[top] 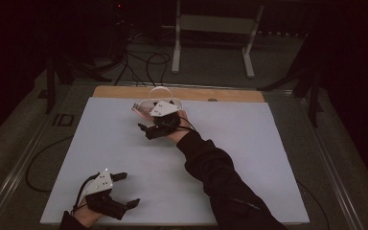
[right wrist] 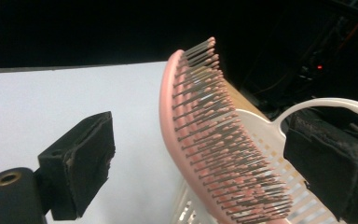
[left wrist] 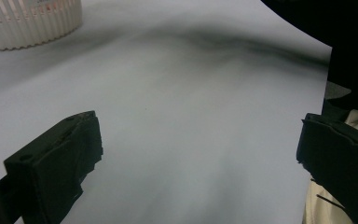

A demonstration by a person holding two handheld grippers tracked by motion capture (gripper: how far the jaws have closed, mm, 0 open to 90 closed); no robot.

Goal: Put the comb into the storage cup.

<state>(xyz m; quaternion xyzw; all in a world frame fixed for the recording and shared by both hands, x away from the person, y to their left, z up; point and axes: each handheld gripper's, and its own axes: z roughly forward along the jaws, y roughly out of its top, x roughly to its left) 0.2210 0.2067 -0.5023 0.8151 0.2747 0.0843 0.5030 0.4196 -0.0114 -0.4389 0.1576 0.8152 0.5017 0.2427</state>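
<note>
Cables trail across the dark floor beyond the white table sheet [top: 124, 158], near a pale metal frame stand [top: 215, 28]; a wooden strip [top: 124, 92] edges the table's far side. At that far edge a pink curved plastic hairbrush [right wrist: 205, 140] with grey bristles leans out of a white slatted plastic basket [right wrist: 270, 140]. The right gripper [top: 159, 122] hovers just beside it, jaws apart, the brush between them untouched. The left gripper [top: 124, 189] rests at the near left corner, jaws wide apart, holding nothing, well apart from the basket.
</note>
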